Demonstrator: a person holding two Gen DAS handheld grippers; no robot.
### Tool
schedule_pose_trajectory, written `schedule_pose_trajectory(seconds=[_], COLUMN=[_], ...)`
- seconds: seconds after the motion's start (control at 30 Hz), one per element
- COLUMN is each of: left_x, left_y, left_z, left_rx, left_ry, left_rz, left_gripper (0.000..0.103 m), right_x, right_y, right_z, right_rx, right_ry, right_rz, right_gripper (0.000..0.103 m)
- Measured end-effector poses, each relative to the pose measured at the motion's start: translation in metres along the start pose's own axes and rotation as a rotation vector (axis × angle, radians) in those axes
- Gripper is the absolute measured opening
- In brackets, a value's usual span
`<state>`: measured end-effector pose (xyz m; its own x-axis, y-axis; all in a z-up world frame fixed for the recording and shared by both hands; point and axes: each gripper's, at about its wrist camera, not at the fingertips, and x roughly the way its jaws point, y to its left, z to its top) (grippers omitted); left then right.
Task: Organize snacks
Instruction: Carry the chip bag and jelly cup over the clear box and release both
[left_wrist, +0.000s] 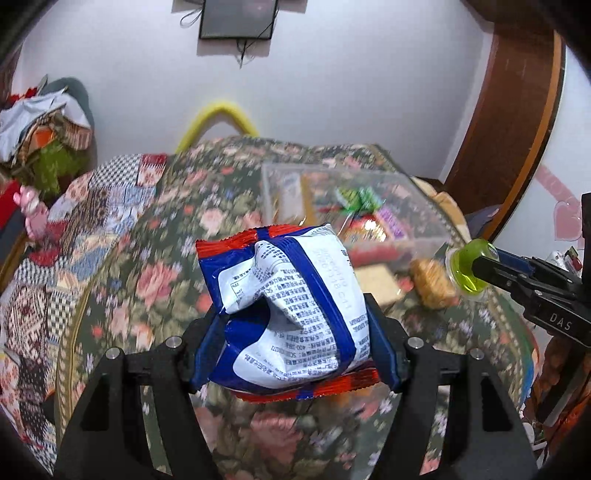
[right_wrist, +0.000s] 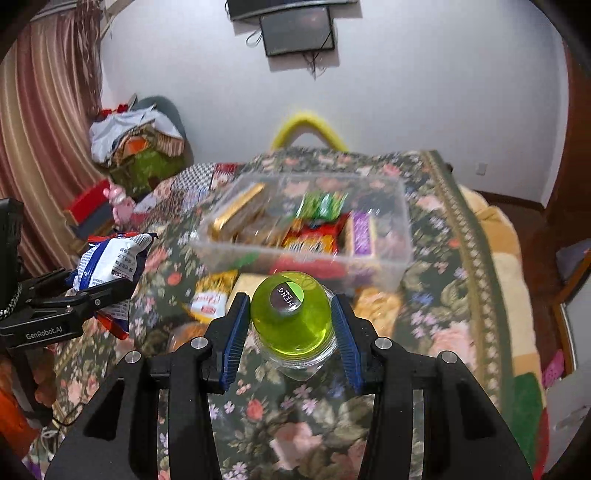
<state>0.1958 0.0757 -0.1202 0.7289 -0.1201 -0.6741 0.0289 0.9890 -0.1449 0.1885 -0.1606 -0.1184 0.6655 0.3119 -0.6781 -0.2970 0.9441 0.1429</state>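
Observation:
My left gripper (left_wrist: 295, 314) is shut on a white, blue and red snack bag (left_wrist: 288, 306), held in the air above the floral cloth; the same snack bag (right_wrist: 110, 266) shows at the left of the right wrist view. My right gripper (right_wrist: 290, 314) is shut on a green jelly cup (right_wrist: 291, 317), also lifted, and the jelly cup (left_wrist: 469, 271) appears at the right edge of the left wrist view. Beyond both stands a clear plastic box (right_wrist: 391, 236) holding several snack packs. The clear box (left_wrist: 424, 221) looks blurred in the left wrist view.
A yellow and red packet (right_wrist: 212, 295) and a light wrapped biscuit (right_wrist: 376, 306) lie on the floral cloth (right_wrist: 295, 413) in front of the box. A yellow hoop (right_wrist: 306, 127) rises behind the table. Piled clothes (right_wrist: 136, 140) sit at the back left.

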Motion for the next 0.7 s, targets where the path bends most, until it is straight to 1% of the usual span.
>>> schedule_pose_trajectory(seconds=[0.17,0.3,0.47,0.7], left_x=[0.004,0.017,0.038,0.071], left_y=[-0.017,-0.030,-0.046,-0.060], left_z=[0.023,0.038,0.052,0.077], left_rx=[0.023,0.044,0.074,0.087], left_ry=[-0.035,-0.043,-0.043,-0.041], left_rz=[-0.018,-0.025,-0.023,-0.029], left_gripper=[0.069,0.069,0.069,0.069], right_x=[-0.008,-0.009,-0.003,0.015], right_y=[-0.014,-0.024,-0.033,-0.041], right_z=[0.017,0.031,0.043,0.052], right_rx=[0.009,0.017,0.025,0.014], right_ry=[-0.050,-0.084,-0.100,-0.098], right_rz=[-0.021,-0.034,-0.041,-0.051], right_gripper=[0.042,0.042,0.042,0.042])
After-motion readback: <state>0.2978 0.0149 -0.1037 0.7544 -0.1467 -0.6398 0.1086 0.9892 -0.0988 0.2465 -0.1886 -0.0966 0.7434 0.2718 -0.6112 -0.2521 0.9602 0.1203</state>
